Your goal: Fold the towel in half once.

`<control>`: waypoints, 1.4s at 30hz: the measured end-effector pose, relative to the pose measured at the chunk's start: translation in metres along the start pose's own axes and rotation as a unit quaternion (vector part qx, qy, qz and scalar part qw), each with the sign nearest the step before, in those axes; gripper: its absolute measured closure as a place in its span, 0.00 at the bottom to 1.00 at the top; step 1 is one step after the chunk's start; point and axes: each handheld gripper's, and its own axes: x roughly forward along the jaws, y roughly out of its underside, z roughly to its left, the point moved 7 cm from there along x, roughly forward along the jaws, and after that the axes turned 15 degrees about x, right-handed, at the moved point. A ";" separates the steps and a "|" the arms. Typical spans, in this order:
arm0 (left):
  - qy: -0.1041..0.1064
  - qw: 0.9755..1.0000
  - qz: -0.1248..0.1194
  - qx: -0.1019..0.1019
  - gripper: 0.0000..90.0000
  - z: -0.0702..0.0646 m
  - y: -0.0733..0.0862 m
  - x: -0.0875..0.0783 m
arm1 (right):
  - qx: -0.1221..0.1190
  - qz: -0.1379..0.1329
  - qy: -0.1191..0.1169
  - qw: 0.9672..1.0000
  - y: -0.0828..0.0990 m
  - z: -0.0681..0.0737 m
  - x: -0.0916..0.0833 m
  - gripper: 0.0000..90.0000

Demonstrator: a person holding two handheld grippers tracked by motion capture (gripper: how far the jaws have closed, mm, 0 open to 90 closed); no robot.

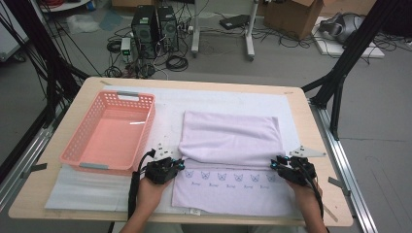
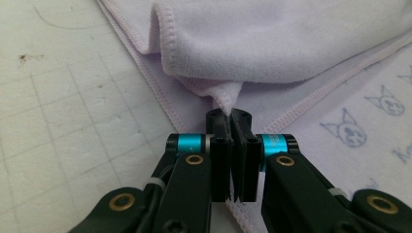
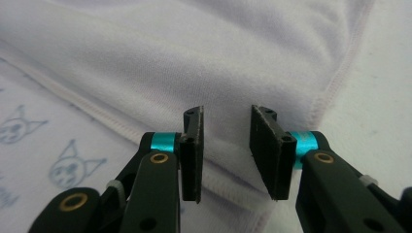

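Across the table point(image 1: 311, 194) lay a white mat point(image 1: 165, 104), and on its right half a lilac towel point(image 1: 231, 136) was spread, its far part folded toward the person so that the fold's edge crossed the towel from side to side, leaving a near strip printed with a row of small blue cat faces point(image 1: 228, 177). Left of the towel, just beside it, a pink basket point(image 1: 77, 150) stood on the mat with nothing visible inside. At the left end of the folded edge the left tongs point(image 1: 180, 165) were clamped tight on a pinched corner of the towel point(image 2: 228, 99), the cloth rising in a small peak from between the pads, as the left gripper view showed. At the right end of that edge the right tongs point(image 1: 275, 164) stood parted over the hem point(image 3: 228, 187), with the folded layer lying between the pads and daylight on both sides, so they pressed on nothing. Both hands came in from the near side of the table.
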 end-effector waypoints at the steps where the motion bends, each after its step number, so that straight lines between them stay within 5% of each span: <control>1: 0.001 1.000 -0.002 0.000 0.96 -0.001 0.000 0.000 | 0.002 -0.006 -0.003 1.000 0.001 0.000 -0.005 0.74; 8: 0.007 1.000 -0.010 -0.007 0.96 -0.002 0.000 -0.002 | 0.006 -0.015 -0.001 1.000 0.017 -0.003 -0.027 0.83; 11: 0.008 1.000 -0.011 -0.006 0.96 -0.002 0.000 -0.002 | 0.000 -0.001 -0.012 1.000 0.024 0.001 -0.024 0.82; 15: 0.009 1.000 -0.011 -0.007 0.96 -0.001 0.000 -0.002 | 0.003 -0.005 0.004 1.000 0.020 0.001 -0.013 0.75; 18: 0.012 1.000 -0.014 -0.011 0.97 -0.002 0.000 -0.003 | -0.030 0.015 0.031 0.999 0.020 0.000 -0.004 0.84; 20: 0.016 1.000 -0.016 -0.013 0.97 -0.002 0.000 -0.005 | -0.041 0.012 0.030 0.999 0.019 0.001 -0.004 0.98; 23: 0.019 0.999 -0.022 -0.014 0.97 -0.003 0.001 -0.010 | -0.045 0.008 0.026 0.999 0.022 0.002 -0.009 1.00; 27: 0.029 0.999 -0.038 -0.020 0.97 -0.007 0.000 -0.019 | -0.032 -0.008 0.000 0.999 0.021 0.004 -0.019 0.99; 31: 0.038 0.998 -0.048 -0.022 0.97 -0.013 0.001 -0.027 | -0.023 -0.015 -0.014 1.000 0.018 0.011 -0.021 0.81; 34: 0.043 0.997 -0.053 -0.024 0.97 -0.015 0.001 -0.032 | -0.030 -0.001 0.007 1.000 0.017 0.013 -0.009 0.75; 37: 0.047 0.997 -0.057 -0.030 0.97 -0.016 0.004 -0.036 | -0.043 0.011 0.033 0.998 0.018 0.009 0.002 0.84; 39: 0.049 0.997 -0.058 -0.032 0.97 -0.016 0.005 -0.037 | -0.059 0.014 0.042 0.997 0.018 0.009 0.001 0.98; 42: 0.050 0.996 -0.061 -0.034 0.97 -0.018 0.006 -0.039 | -0.066 0.010 0.037 0.997 0.019 0.010 -0.002 0.99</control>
